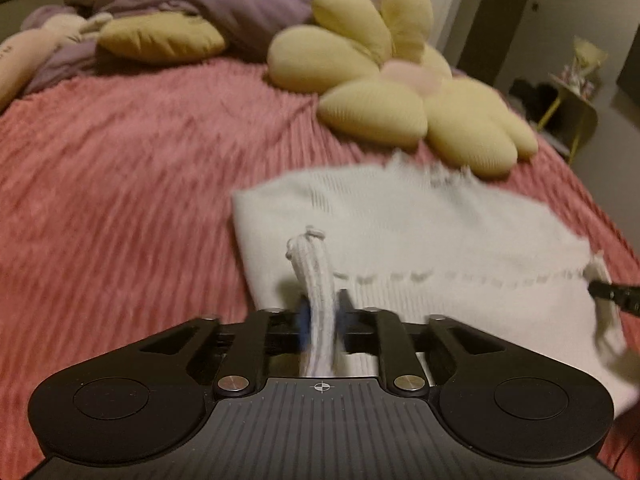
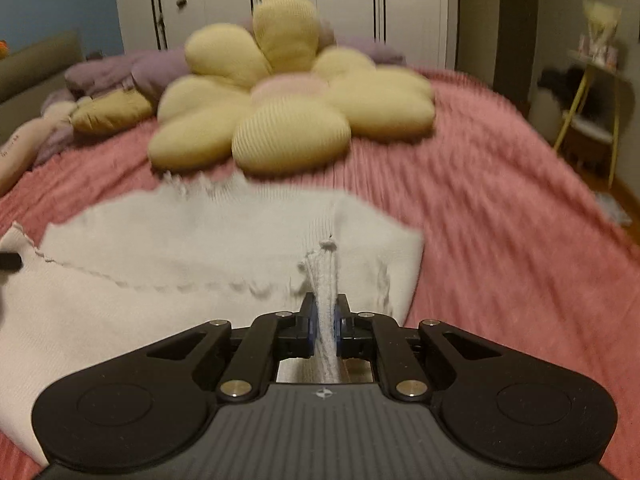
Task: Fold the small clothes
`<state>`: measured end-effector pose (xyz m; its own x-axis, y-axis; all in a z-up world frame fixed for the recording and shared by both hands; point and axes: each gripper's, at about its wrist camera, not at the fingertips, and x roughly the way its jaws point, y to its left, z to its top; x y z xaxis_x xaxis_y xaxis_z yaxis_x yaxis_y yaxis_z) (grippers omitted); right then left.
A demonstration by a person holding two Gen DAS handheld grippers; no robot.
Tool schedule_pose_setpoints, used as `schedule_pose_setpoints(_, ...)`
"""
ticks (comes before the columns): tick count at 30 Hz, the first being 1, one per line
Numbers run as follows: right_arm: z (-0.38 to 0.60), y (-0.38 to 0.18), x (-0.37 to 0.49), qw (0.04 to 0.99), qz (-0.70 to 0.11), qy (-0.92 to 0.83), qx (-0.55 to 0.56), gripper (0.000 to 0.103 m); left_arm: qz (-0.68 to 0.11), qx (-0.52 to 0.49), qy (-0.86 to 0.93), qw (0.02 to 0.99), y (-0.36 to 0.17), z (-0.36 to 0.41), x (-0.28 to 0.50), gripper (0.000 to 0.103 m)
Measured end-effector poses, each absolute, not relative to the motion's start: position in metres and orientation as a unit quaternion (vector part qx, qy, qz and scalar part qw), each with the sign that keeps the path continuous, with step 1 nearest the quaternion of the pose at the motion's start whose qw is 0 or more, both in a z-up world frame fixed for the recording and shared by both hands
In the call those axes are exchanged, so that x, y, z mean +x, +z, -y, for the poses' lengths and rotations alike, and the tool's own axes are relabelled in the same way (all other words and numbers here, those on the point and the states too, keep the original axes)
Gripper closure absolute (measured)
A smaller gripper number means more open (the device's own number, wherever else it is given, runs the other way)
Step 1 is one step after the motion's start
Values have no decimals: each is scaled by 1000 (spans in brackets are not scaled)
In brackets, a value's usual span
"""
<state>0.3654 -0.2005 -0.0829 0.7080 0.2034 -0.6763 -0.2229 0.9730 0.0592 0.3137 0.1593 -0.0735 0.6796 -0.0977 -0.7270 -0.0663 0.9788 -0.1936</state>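
A bed covered with a ribbed pink blanket (image 1: 120, 168) fills both wrist views. At its far end, toward twelve o'clock, lies a yellow flower-shaped cushion (image 2: 288, 120), with a heap of purple bedding (image 1: 208, 4) and a smaller mustard pillow (image 1: 160, 36) at about ten o'clock behind it. A white wardrobe (image 2: 320, 4) closes off the room beyond.

The task's thing, a white knitted garment (image 1: 420, 220), lies spread on the blanket just short of the cushion, its frayed far edge nearly touching the nearest petal. In the left wrist view it occupies the stretch from twelve to three o'clock; in the right wrist view, from nine to twelve.

Each tool grips one near corner. The left tool (image 1: 320, 312) has a ribbed strap or edge of the garment bunched between its pads, which press on the cloth. The right tool (image 2: 326, 316) is clamped tightly on a matching strip at the opposite corner. The tip of the right tool also shows at three o'clock in the left view.

Judging from this, the step in hand is the first fold: the near edge is lifted by both corners and is being carried toward the far hem. Both views are blurred, consistent with motion. The next move likely calls for keeping both corners level and evenly spaced, laying them onto the far edge, then releasing together so the fold lies square.
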Motion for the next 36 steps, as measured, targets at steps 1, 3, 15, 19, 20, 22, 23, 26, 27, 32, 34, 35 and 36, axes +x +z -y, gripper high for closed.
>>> schedule_pose_setpoints(1, 200, -86, 364, 923, -367, 118, -20, 89, -401, -100, -16, 910, -76, -159, 313, 58)
schedule_pose_setpoints(3, 200, -88, 361, 923, -363, 122, -31, 87, -407, -88, -20, 909, -83, -158, 316, 55)
schedule_pose_setpoints(15, 186, -66, 345, 937, -309, 129, -103, 97, -351, -79, -25, 933, -50, -164, 299, 92)
schedule_pose_setpoints(19, 183, -44, 352, 950, -268, 116, -113, 97, -310, -63, -19, 948, -20, -161, 311, 92)
schedule_pose_setpoints(20, 180, -41, 359, 952, -261, 109, -117, 97, -305, -58, -14, 951, -14, -159, 320, 92)
schedule_pose_setpoints(22, 175, -35, 376, 956, -252, 95, -120, 97, -295, -51, 0, 954, -10, -155, 341, 92)
schedule_pose_setpoints(23, 171, -33, 387, 957, -247, 88, -123, 97, -293, -47, 8, 955, -10, -154, 353, 92)
schedule_pose_setpoints(26, 159, -34, 421, 958, -245, 62, -139, 97, -291, -40, 39, 955, -15, -154, 387, 92)
schedule_pose_setpoints(27, 156, -35, 429, 957, -244, 54, -146, 97, -290, -34, 49, 955, -19, -153, 396, 92)
schedule_pose_setpoints(32, 147, -59, 469, 949, -268, 16, -163, 97, -313, 8, 107, 944, -54, -150, 431, 87)
schedule_pose_setpoints(34, 146, -76, 476, 944, -282, 14, -167, 96, -334, 7, 129, 934, -71, -151, 436, 84)
schedule_pose_setpoints(35, 145, -84, 477, 943, -286, 10, -171, 96, -343, 1, 128, 930, -77, -153, 437, 70)
schedule_pose_setpoints(36, 147, -91, 478, 941, -292, 5, -171, 95, -352, -4, 127, 927, -82, -154, 436, 58)
